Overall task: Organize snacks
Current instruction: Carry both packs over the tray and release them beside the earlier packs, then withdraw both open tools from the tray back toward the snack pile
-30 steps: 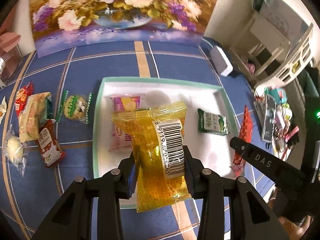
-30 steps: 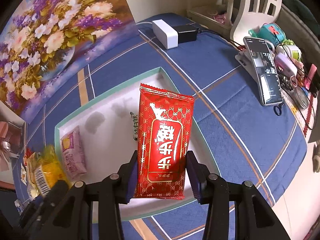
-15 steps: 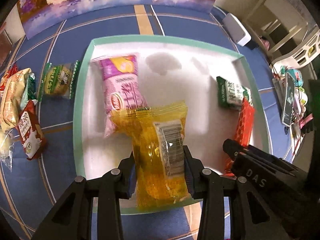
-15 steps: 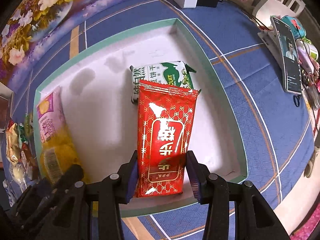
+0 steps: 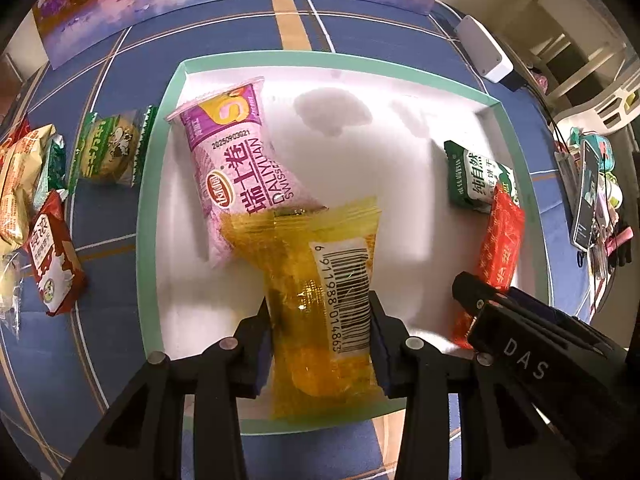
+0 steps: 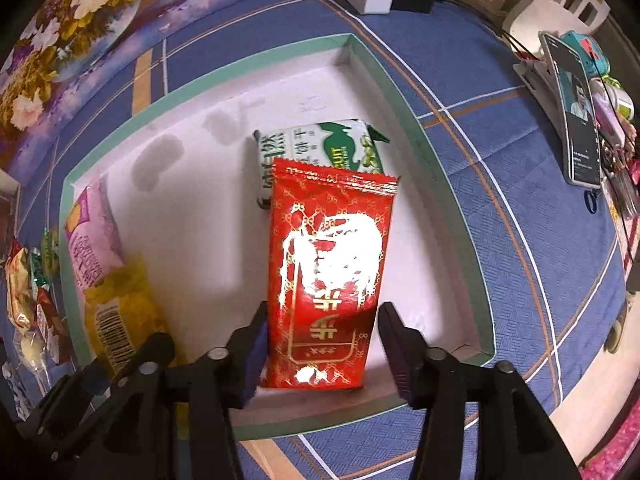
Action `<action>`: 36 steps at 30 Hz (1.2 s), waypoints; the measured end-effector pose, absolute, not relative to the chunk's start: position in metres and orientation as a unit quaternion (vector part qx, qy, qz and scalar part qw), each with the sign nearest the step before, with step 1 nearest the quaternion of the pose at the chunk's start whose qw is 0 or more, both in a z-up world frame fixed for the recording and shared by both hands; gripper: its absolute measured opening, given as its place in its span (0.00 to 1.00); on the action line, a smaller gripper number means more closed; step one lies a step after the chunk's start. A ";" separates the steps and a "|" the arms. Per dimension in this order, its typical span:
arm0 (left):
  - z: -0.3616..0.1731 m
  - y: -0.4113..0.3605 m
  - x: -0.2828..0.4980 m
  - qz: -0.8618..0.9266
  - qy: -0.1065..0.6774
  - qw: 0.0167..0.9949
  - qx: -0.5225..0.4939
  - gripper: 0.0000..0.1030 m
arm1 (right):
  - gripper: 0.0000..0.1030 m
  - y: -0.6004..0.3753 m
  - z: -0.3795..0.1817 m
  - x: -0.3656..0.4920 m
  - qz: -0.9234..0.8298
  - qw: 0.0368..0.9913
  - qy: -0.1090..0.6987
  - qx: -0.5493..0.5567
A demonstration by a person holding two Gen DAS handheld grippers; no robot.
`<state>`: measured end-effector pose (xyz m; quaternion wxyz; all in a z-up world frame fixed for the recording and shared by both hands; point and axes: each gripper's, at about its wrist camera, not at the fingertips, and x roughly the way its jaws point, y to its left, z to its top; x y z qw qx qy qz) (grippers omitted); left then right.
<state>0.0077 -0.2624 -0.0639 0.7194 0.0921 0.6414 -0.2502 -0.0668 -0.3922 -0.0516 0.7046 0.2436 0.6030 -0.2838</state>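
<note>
A white tray with a green rim [image 5: 160, 160] [image 6: 400, 92] lies on the blue cloth. My left gripper [image 5: 320, 320] holds a yellow packet [image 5: 320, 264] low in the tray, its top edge resting on a pink roll packet [image 5: 236, 172]. The jaws are opening, but the pads still touch the packet's sides. My right gripper [image 6: 322, 320] is opening around a red packet [image 6: 328, 264]. That packet rests in the tray, overlapping a green biscuit pack [image 6: 320, 140], with a gap at the right pad. The yellow packet [image 6: 116, 308] is also in the right wrist view, at the left.
Several loose snacks lie on the cloth left of the tray: a green cake pack [image 5: 110, 152], a red-and-white pack [image 5: 54, 264], orange packs [image 5: 20, 192]. A white power box [image 5: 484, 54] sits behind, and a phone on a stand [image 6: 576, 108] and clutter to the right.
Both grippers have come down into the tray with their packets. The right jaws have spread away from the red packet, which now rests on the tray floor.
</note>
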 end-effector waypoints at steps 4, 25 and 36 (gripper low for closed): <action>-0.058 -0.261 0.013 -0.247 0.642 0.721 0.083 0.52 | 0.61 -0.393 -0.046 -0.071 -0.287 0.709 0.595 0.245; -0.019 -0.236 0.025 -0.237 0.609 0.755 0.055 0.58 | 0.65 -0.394 -0.014 -0.074 -0.286 0.740 0.561 0.236; -0.018 -0.209 0.041 -0.144 0.579 0.798 0.089 0.95 | 1.00 -0.388 -0.018 -0.066 -0.269 0.754 0.557 0.222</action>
